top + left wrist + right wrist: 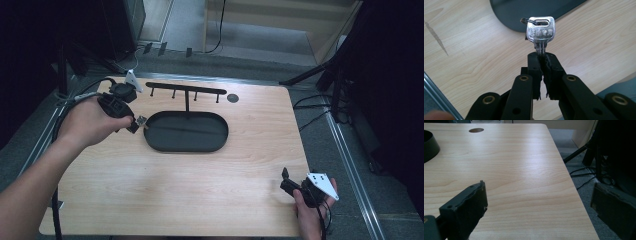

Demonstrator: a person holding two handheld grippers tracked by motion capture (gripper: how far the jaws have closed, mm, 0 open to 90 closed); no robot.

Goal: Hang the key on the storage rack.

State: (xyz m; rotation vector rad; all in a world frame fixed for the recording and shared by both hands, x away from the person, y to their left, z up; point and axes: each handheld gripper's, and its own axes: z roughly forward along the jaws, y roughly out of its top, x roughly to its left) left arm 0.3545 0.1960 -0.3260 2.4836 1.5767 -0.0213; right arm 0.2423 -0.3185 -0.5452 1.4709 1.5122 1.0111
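left gripper (136,122): held in the person's left hand (90,122) near the far left corner of the tabletop (200,180); jaws pressed together on the blade of a silver key (540,32)
key: head up beyond the jaw tips, stamped characters on its face, a dark split ring (525,20) through its hole; in the high view it was just at the left end of the black oval tray (186,132); cannot tell if it touched the tray rim
tray: oval, black, on the far middle of the tabletop, with a T-shaped hook rack (186,90) rising at its far edge
right gripper (285,175): held in the right hand (312,212) at the near right corner of the tabletop; jaws spread wide, nothing between them, bare wood below
round hole (232,98): in the tabletop near the far edge, right of the rack
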